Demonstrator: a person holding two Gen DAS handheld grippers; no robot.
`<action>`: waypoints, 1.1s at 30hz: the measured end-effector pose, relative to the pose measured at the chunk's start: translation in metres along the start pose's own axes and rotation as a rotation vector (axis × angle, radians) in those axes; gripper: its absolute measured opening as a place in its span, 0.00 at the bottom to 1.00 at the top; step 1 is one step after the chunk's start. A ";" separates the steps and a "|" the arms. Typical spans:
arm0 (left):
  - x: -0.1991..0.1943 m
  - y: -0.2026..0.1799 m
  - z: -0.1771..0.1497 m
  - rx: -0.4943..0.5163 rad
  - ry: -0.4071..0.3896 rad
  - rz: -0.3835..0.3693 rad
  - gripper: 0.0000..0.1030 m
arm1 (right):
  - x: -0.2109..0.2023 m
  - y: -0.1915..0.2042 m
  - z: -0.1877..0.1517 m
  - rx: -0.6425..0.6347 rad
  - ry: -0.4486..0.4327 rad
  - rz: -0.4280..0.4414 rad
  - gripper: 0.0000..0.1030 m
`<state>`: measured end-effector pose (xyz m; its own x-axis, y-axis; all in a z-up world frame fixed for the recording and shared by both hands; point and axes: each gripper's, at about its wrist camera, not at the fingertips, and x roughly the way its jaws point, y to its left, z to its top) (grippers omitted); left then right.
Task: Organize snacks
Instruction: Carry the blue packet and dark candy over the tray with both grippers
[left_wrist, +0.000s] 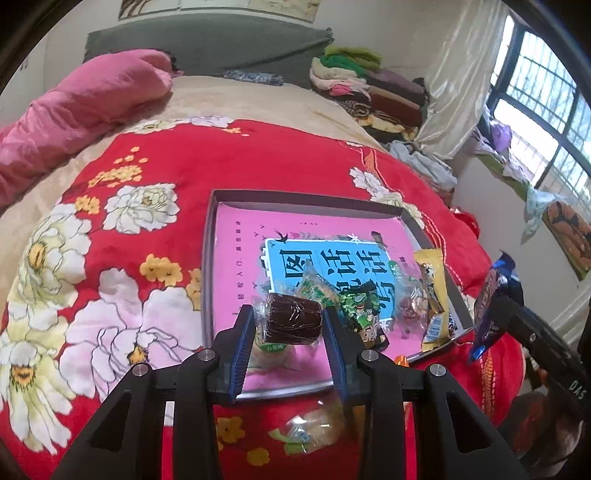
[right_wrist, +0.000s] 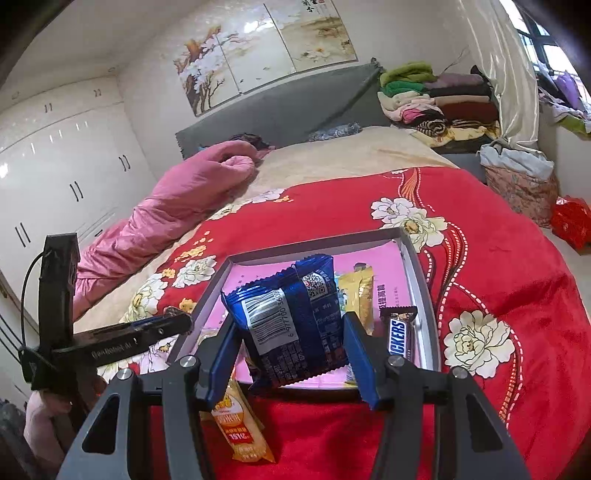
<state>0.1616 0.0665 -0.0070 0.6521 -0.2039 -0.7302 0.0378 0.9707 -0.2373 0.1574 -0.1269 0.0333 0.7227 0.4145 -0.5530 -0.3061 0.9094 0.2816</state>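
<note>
My left gripper (left_wrist: 289, 320) is shut on a dark brown wrapped roll (left_wrist: 293, 320), held above the near part of a shallow grey box (left_wrist: 207, 258) with a pink and blue printed bottom. Several snack packets lie in the box, among them a green packet (left_wrist: 360, 306) and a yellow packet (left_wrist: 433, 295). My right gripper (right_wrist: 291, 334) is shut on a blue foil snack packet (right_wrist: 291, 325), barcode side up, over the box's (right_wrist: 423, 295) near edge. A Snickers bar (right_wrist: 398, 336) and a yellow packet (right_wrist: 357, 291) lie inside. The right gripper with its blue packet (left_wrist: 491, 299) shows at the right of the left wrist view.
The box sits on a red flowered blanket (left_wrist: 155, 177) on a bed. An orange packet (right_wrist: 240, 428) and a clear-wrapped pastry (left_wrist: 314, 428) lie on the blanket before the box. A pink quilt (left_wrist: 74, 110) lies far left; folded clothes (left_wrist: 369, 85) are stacked at the bed's head.
</note>
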 end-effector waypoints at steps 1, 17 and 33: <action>0.002 -0.001 0.000 0.005 0.005 -0.008 0.37 | 0.001 0.002 0.000 0.005 -0.001 -0.004 0.54; 0.025 -0.003 0.004 0.067 0.026 -0.059 0.37 | 0.035 0.018 0.003 0.104 0.023 -0.129 0.54; 0.040 -0.013 -0.009 0.093 0.066 -0.102 0.37 | 0.065 0.005 -0.011 0.224 0.088 -0.159 0.54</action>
<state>0.1809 0.0447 -0.0389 0.5903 -0.3066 -0.7466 0.1733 0.9516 -0.2538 0.1962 -0.0945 -0.0098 0.6913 0.2774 -0.6672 -0.0414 0.9371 0.3467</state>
